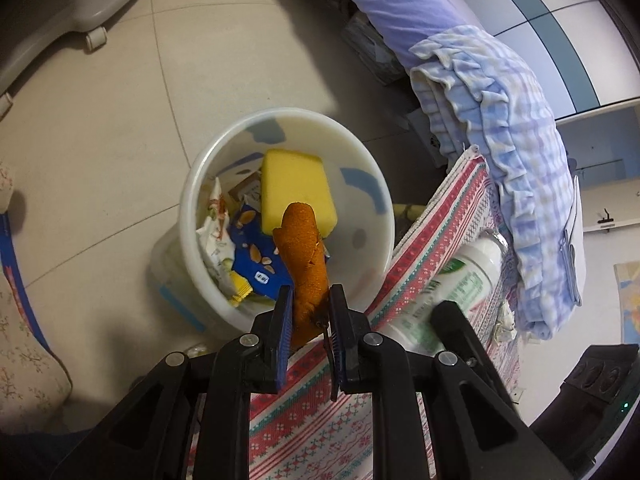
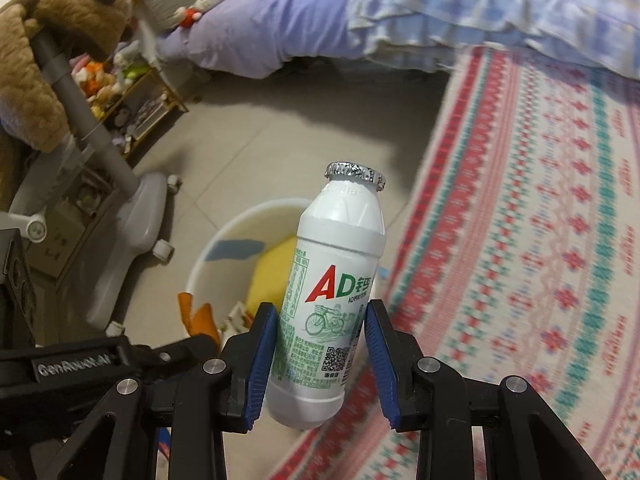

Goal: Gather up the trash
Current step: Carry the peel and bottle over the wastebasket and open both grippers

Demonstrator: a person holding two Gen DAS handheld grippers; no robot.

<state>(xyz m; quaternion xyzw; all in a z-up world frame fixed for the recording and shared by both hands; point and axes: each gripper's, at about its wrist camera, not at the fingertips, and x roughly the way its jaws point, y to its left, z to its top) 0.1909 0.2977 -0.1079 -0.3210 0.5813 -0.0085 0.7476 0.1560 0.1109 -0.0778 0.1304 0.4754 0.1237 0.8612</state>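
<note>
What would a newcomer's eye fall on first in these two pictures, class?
An orange peel pinched in the left gripper, poised over a white bin that holds a yellow sponge and wrappers. Beside it, the right gripper grips a white bottle above the bin, near a patterned rug.

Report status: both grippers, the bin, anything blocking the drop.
Left gripper clamps orange peel over white bin. Right gripper holds foil-capped bottle short of bin. Bin part full; mouth clear.

left wrist: steeply down, close over bin [image 1: 372, 184]; right wrist: down, nearby; shared: bin [image 2: 208, 252], rug [image 1: 440, 216]
</note>
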